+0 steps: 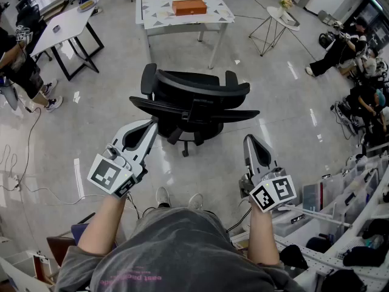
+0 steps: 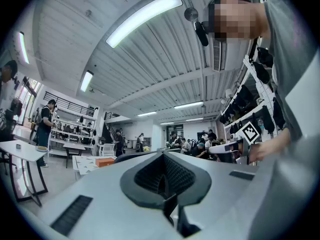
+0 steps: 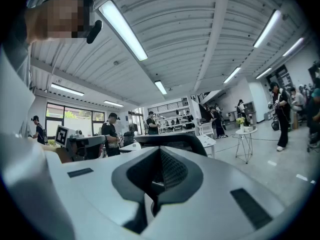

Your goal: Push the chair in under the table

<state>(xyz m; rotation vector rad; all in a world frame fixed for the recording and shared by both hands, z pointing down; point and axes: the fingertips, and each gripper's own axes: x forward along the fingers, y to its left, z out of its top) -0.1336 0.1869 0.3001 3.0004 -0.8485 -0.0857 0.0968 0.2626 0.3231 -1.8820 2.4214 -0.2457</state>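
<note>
A black office chair [image 1: 189, 102] stands on the grey floor with its backrest towards me. Beyond it is a white table [image 1: 152, 17] carrying an orange box [image 1: 189, 6]. My left gripper [image 1: 152, 124] is shut and empty, its tip close to the left end of the backrest; contact cannot be judged. My right gripper [image 1: 250, 140] is shut and empty too, a little short of the backrest's right end. In the left gripper view the shut gripper [image 2: 162, 181] points level at the chair's dark top edge [image 2: 135, 155]. In the right gripper view the gripper [image 3: 160, 176] faces the backrest [image 3: 172, 139].
A white desk on black legs [image 1: 64, 23] stands at the far left with a person [image 1: 18, 66] beside it. A round wire-legged side table [image 1: 281, 17] is at the far right, with seated people [image 1: 349, 41] past it. Shelving [image 1: 346, 224] runs along my right. Cables [image 1: 24, 163] lie at left.
</note>
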